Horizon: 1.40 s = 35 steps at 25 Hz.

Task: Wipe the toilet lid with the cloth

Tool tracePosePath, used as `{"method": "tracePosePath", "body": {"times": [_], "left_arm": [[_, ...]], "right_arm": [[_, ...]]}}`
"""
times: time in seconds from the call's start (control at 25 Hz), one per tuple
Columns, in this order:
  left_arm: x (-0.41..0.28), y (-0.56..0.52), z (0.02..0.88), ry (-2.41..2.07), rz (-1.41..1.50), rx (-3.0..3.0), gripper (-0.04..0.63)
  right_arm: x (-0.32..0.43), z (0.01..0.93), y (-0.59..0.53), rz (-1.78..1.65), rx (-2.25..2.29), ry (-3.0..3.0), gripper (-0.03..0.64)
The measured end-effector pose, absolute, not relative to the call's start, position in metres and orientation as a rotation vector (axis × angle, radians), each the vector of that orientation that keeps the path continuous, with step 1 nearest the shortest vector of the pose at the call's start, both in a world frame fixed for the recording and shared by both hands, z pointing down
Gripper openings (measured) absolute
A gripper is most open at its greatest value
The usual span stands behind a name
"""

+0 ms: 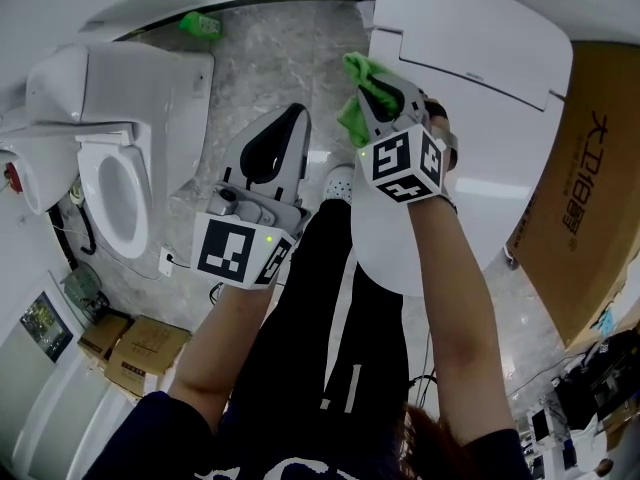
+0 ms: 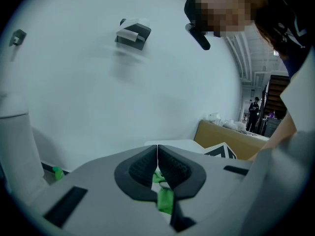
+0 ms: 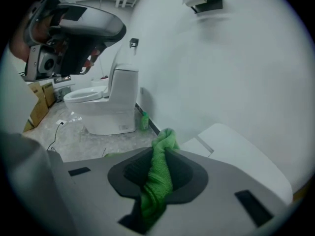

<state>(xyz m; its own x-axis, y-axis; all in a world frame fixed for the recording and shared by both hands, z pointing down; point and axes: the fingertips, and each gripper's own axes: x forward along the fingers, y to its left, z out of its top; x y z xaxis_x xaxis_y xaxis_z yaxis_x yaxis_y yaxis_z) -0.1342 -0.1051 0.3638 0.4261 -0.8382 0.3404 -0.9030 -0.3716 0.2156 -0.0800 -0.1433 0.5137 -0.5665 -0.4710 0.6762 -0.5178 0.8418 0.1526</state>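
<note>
Right gripper (image 3: 158,154): jaws were clamped on 1 green cloth (image 3: 156,183), which hung bunched at the left edge of the toilet lid (image 1: 480,98). Left gripper (image 1: 290,118): jaws were pressed together, empty, left of the toilet lid. 1 cardboard box (image 1: 590,188) stood right of the toilet lid.

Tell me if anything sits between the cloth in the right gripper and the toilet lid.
Nothing visible does. The right gripper, shut on the green cloth, is over the bare white toilet lid. The left gripper is off to the side, above the floor. Whether cloth and lid touch is unclear.
</note>
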Motion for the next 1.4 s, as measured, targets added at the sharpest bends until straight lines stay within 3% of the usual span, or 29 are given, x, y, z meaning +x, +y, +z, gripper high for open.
{"method": "tracePosePath", "body": {"times": [0.52, 1.4], "left_arm": [[-0.117, -0.102, 0.361, -1.485, 0.263, 2.335, 0.021], [-0.088, -0.098, 0.366, -1.468, 0.269, 2.335, 0.021]], "right_arm": [[-0.026, 0.516, -0.120, 0.100, 0.688, -2.259, 0.083], [0.247, 0.526, -0.114, 0.295, 1.207, -1.954, 0.083]]}}
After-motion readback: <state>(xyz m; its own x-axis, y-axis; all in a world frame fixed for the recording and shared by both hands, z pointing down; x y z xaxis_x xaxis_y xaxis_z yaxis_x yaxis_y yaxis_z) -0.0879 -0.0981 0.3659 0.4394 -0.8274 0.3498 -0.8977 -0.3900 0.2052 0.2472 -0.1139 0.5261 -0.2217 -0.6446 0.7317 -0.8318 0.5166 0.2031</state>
